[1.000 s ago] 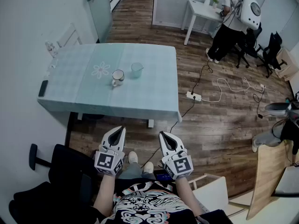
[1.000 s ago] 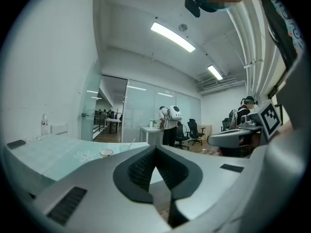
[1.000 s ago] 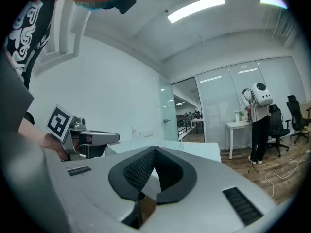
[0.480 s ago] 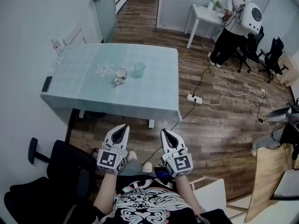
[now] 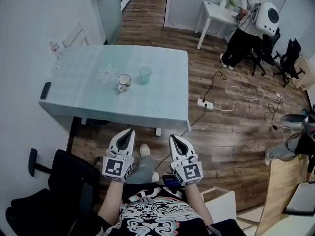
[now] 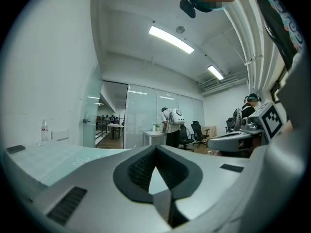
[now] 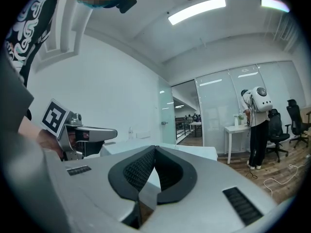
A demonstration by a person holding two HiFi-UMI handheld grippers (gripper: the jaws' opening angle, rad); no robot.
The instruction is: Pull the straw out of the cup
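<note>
grippers held short of the pale-clothed table [image 5: 162, 107]
grey left gripper [image 5: 129, 131] and grey right gripper [image 5: 172, 137] are pressed closed, empty — translucent green cup [image 5: 144, 73] well apart.

Phone [image 5: 45, 90] on teal table [image 5: 162, 102], power strip [image 5: 205, 103] on floor [image 5: 231, 132], black chair [image 5: 64, 173]

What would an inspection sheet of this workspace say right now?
Surface: table under a pale checked cloth with a flower print.
Job's things: mug and glass cup near the middle, apart; no straw can be made out.
Clutter: dark phone at the left edge.
Grippers: left gripper and right gripper shut, empty, short of the table.
Cables: power strip and white cable on the floor.
Surroundings: person at a white side table; office chairs.
</note>
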